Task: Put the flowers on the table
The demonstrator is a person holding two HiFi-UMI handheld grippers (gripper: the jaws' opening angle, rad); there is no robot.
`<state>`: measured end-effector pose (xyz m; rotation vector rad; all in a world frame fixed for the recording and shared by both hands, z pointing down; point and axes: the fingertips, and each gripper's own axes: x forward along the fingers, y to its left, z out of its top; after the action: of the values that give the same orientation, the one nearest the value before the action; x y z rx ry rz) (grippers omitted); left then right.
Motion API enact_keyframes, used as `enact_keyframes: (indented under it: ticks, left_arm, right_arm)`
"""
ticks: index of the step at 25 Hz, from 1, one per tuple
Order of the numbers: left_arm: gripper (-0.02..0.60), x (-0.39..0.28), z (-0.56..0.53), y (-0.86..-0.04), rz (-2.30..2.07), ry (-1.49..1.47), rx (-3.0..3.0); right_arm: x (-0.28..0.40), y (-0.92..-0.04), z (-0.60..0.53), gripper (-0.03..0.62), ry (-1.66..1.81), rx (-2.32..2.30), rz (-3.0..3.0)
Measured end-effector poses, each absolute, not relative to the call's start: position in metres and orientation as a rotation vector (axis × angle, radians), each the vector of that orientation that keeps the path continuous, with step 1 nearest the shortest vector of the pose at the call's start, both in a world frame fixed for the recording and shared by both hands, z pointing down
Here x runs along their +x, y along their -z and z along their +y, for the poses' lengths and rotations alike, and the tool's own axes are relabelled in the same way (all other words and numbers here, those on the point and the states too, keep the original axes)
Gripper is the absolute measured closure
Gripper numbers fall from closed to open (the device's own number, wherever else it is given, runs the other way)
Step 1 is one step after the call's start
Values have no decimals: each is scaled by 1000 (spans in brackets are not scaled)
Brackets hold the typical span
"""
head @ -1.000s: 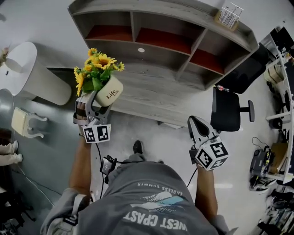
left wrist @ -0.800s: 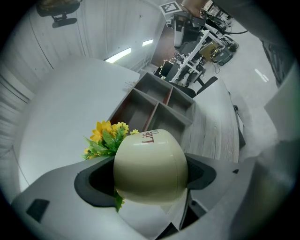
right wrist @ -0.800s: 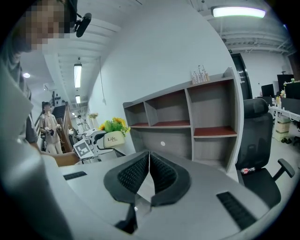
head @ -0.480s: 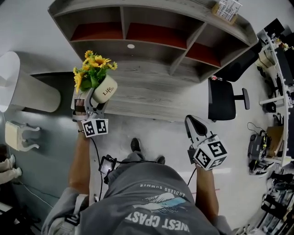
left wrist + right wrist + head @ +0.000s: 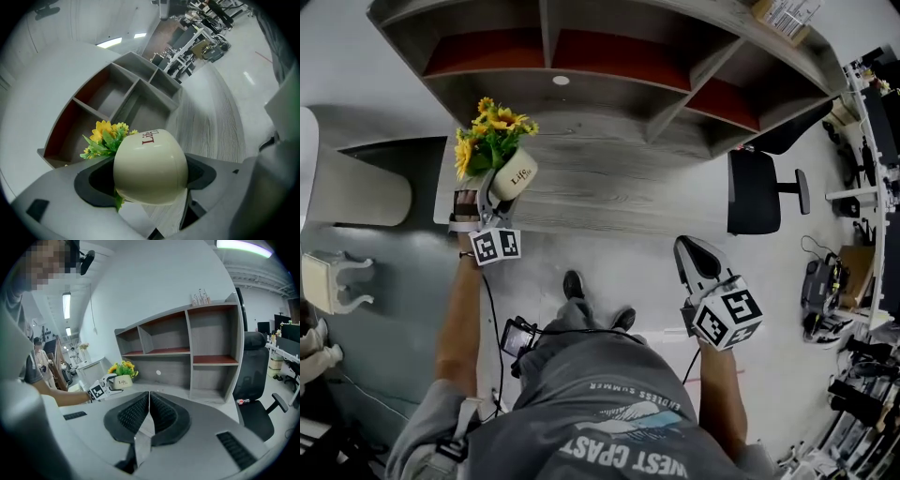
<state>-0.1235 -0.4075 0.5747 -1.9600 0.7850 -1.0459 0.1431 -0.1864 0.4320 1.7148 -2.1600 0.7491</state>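
A grey wood-grain table (image 5: 619,197) with a shelf unit (image 5: 675,84) at its back lies before you. Your left gripper (image 5: 487,202) clamps a cream pot (image 5: 515,175) of yellow flowers (image 5: 494,131), tilted over the table's left end, seemingly just above the wood. Your right gripper (image 5: 689,251), jaws pressed together on nothing, hangs short of the front edge.
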Motion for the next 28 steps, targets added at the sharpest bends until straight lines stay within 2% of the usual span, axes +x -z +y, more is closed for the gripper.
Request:
enact_keyframes:
  ticks: [13,28]
  left_arm:
    - [155,-115,-427,-664,700,1204,-1965]
    - [153,-113,-425,-711,557,1335,-1905]
  right_arm:
    - [140,-469,-195,564,-838,1664,-2099]
    - [133,-485,-207,565,-899,1621,-2089]
